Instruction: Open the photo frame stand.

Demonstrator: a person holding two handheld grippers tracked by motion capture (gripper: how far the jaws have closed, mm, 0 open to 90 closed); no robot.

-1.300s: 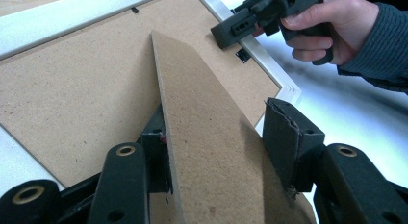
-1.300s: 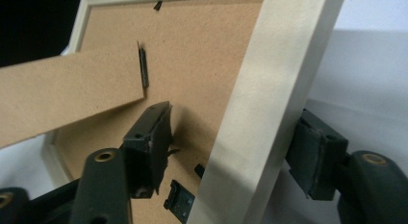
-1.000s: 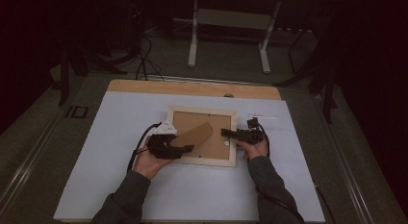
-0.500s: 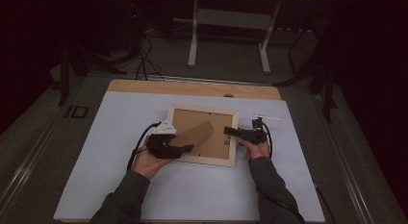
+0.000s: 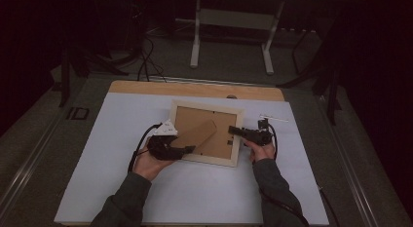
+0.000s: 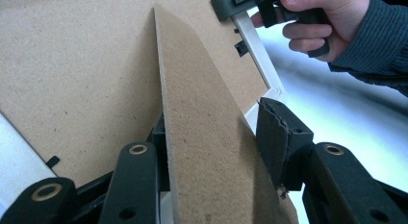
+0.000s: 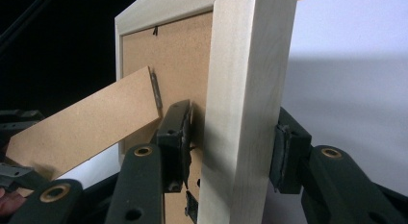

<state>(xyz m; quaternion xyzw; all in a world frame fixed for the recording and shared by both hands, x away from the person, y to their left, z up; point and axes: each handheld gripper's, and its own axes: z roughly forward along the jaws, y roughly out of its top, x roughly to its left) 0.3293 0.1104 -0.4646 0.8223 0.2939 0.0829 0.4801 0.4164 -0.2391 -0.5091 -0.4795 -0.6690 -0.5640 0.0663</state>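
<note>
A pale wooden picture frame point(image 5: 207, 110) lies face down on the white mat, its brown backing up. Its brown stand point(image 5: 197, 134) is lifted off the backing. My left gripper point(image 5: 191, 149) is shut on that stand point(image 6: 202, 113), one pad against each long edge. My right gripper point(image 5: 234, 131) reaches in over the frame's right rail point(image 7: 250, 65). The rail stands between the jaws of the right gripper point(image 7: 233, 118), which have just been closing. One pad touches the rail's outer side, and the other stops a little short of its inner edge.
The white mat point(image 5: 122, 139) covers a wooden table whose bare strip point(image 5: 195, 88) shows at the far edge. A thin white stick point(image 5: 275, 119) lies just right of the frame. Dark floor, cables and a metal desk stand point(image 5: 231, 22) lie beyond the table.
The right gripper has edged slightly to the right and towards the far side at the frame's right rail. The left gripper, the stand and the frame look unmoved.
</note>
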